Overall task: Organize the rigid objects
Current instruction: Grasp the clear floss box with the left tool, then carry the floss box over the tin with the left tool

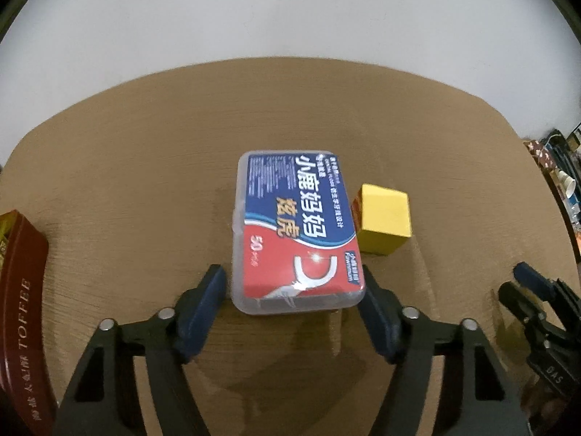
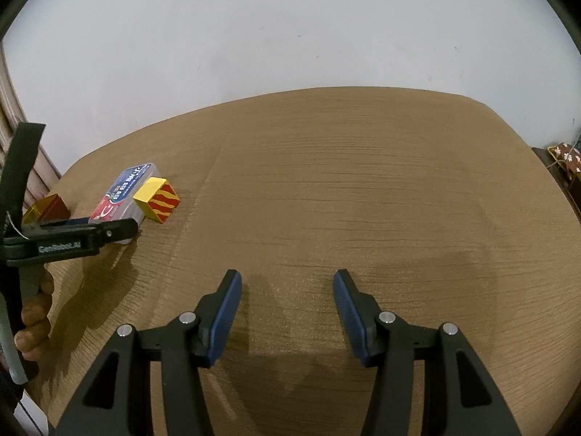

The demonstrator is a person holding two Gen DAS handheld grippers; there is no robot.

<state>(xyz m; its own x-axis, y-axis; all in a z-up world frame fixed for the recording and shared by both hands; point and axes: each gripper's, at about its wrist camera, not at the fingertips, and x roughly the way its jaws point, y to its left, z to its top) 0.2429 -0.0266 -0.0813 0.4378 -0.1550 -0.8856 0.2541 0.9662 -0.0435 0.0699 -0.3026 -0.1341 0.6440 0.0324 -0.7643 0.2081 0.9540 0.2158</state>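
A clear plastic floss-pick box [image 1: 296, 229] with a blue and red label lies flat on the brown table [image 1: 145, 145]. My left gripper [image 1: 292, 283] is open, its blue pads on either side of the box's near end with a small gap on the left. A yellow cube [image 1: 385, 221] sits touching the box's right side. In the right wrist view the box [image 2: 127, 192], the cube [image 2: 157, 200] with red and yellow stripes, and the left gripper [image 2: 120, 230] are far left. My right gripper [image 2: 287, 283] is open and empty over bare table.
A dark red toffee tin [image 1: 21, 312] stands at the left edge, also seen in the right wrist view [image 2: 49, 209]. The right gripper [image 1: 533, 290] shows at the lower right. A white wall [image 1: 290, 11] lies behind the table. Clutter [image 1: 563, 181] sits past the right edge.
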